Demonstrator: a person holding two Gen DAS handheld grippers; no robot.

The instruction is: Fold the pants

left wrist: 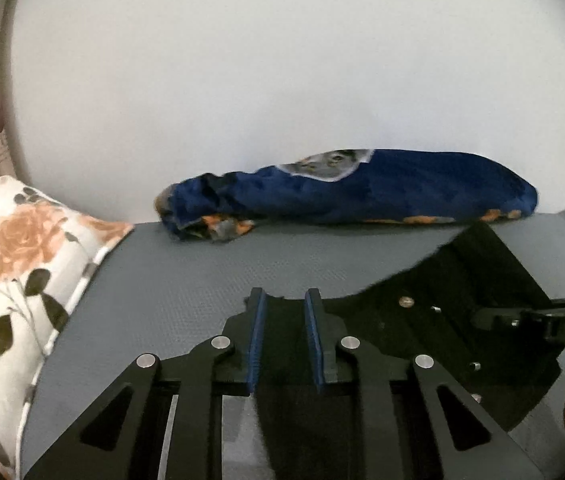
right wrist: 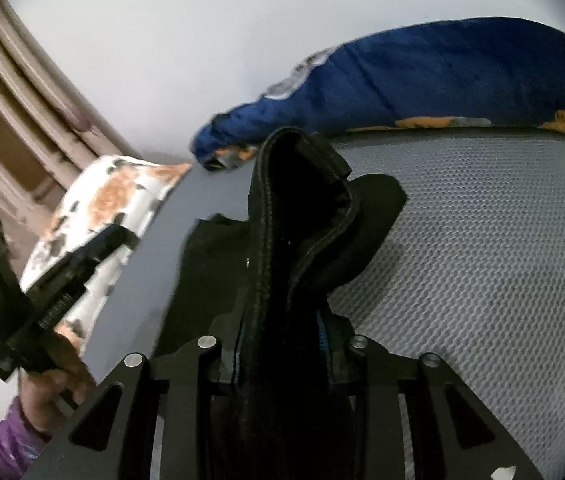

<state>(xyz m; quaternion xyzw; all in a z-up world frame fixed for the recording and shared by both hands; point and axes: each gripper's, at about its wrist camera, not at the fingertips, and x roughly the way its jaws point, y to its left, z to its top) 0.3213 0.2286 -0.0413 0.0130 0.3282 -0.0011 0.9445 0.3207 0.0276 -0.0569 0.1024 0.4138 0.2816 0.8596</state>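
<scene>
The black pants (left wrist: 454,300) lie on the grey mat (left wrist: 186,264), with metal buttons showing. My left gripper (left wrist: 285,300) sits over the pants' edge; its blue-padded fingers stand a little apart with black cloth between them. My right gripper (right wrist: 282,320) is shut on a thick bunched fold of the pants (right wrist: 294,208), which rises above the mat (right wrist: 482,264). The right gripper shows at the right edge of the left wrist view (left wrist: 542,320). The left gripper and the hand holding it show at the left of the right wrist view (right wrist: 42,288).
A rolled blue blanket with orange print (left wrist: 362,192) lies along the white wall at the mat's far edge. A floral white pillow (left wrist: 14,280) lies at the left. A window frame (right wrist: 14,120) stands at far left.
</scene>
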